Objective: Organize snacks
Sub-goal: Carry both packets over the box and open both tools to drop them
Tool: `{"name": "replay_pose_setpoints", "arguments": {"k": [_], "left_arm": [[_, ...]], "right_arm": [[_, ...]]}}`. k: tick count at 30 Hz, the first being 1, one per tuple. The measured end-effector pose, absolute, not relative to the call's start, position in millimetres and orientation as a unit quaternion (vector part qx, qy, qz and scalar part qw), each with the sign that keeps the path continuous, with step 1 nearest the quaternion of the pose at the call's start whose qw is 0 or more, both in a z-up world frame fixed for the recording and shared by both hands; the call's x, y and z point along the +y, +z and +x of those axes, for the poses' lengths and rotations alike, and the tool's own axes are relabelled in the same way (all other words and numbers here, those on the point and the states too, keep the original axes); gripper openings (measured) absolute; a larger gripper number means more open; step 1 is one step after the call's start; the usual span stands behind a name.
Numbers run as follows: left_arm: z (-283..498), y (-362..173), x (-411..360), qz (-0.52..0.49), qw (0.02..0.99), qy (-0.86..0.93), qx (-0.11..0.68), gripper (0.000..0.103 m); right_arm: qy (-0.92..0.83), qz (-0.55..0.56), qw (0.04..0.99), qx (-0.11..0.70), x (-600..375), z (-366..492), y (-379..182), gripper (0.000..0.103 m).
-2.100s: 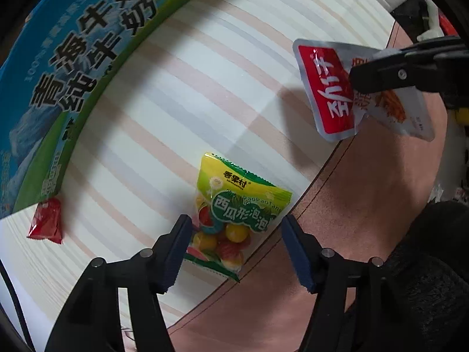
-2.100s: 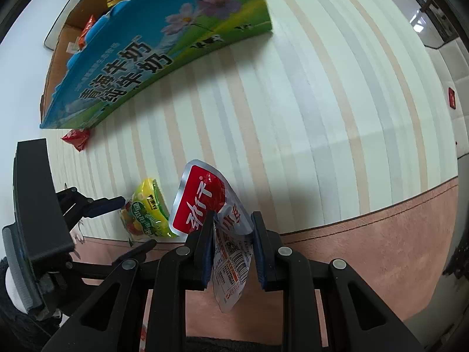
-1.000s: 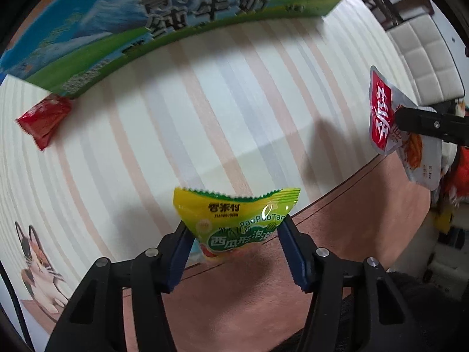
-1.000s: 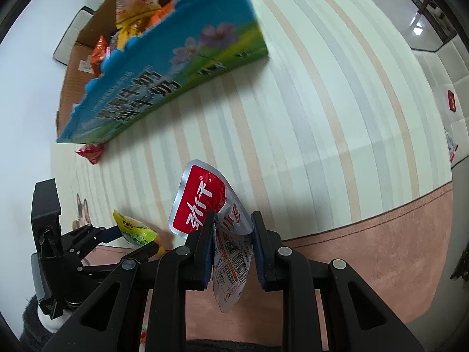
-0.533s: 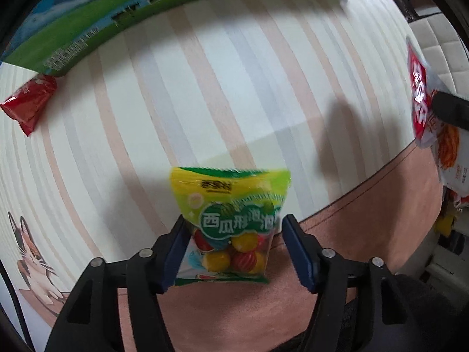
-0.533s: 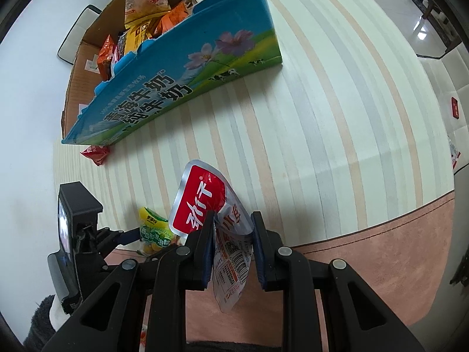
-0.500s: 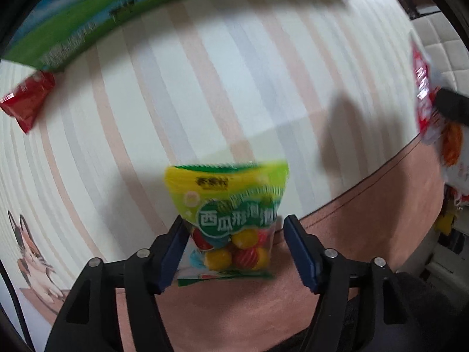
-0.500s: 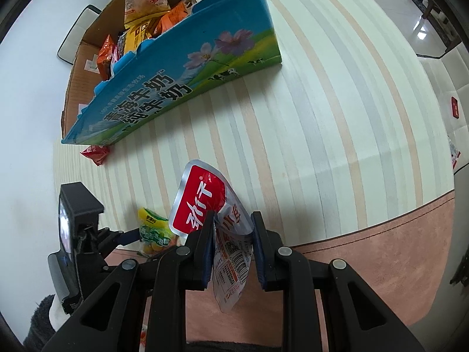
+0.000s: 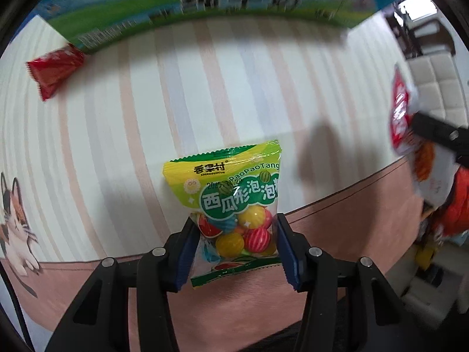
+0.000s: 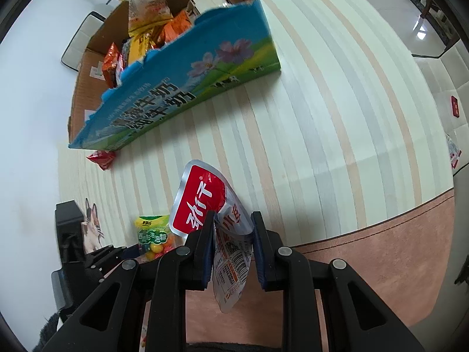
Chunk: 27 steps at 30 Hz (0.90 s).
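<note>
Two packets are hanging in our tongs above the striped bench point(image 10: 337, 94). We are clenching the left tongs point(image 9: 234, 249) on the yellow-green gumball bag point(image 9: 231, 208), gripped between the blue pads. We are pinching the red-and-silver pouch point(image 10: 211, 205) in the right tongs point(image 10: 233, 246). Beyond them, the blue milk carton box point(image 10: 181, 88) is holding other snacks.

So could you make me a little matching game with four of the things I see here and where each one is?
Things:
1. gumball bag
2. red-and-silver pouch
3. small red packet
4. orange packet

Places:
A. inside the milk carton box
B. in the right tongs
C. on the striped cloth, by the box's corner
D. in the left tongs

Pairs: 1-D, 2-B, 3-C, 4-A
</note>
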<state>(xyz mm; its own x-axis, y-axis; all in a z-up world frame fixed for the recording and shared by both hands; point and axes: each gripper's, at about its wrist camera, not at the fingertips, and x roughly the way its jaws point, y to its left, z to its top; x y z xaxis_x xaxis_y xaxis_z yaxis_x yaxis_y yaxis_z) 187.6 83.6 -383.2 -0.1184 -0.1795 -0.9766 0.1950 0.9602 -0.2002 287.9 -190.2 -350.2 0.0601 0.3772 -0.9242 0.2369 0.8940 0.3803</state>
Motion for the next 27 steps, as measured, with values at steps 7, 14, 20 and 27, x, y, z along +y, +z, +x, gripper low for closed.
{"name": "replay_pose_setpoints", "arguments": {"k": [7,14,20,27], "left_arm": [[211,-300,89,-0.053,0.719,-0.155,0.675,0.048],[301,-227,70,-0.067,0.764,-0.168,0.619,0.048],[388,-233,59,-0.064,0.766,-0.148,0.622,0.048],[441,-262,49,-0.017,0.749,-0.122,0.652,0.048]], "right_arm": [[0.075,0.243,0.715,0.651,-197,299,-307,0.025],[0.102,0.243,0.759,0.595,-201,352,-240,0.025],[0.088,0.206,0.777,0.588,-194,422,-233,0.025],[0.085,0.198,0.757,0.616,-202,485,-279,0.029]]}}
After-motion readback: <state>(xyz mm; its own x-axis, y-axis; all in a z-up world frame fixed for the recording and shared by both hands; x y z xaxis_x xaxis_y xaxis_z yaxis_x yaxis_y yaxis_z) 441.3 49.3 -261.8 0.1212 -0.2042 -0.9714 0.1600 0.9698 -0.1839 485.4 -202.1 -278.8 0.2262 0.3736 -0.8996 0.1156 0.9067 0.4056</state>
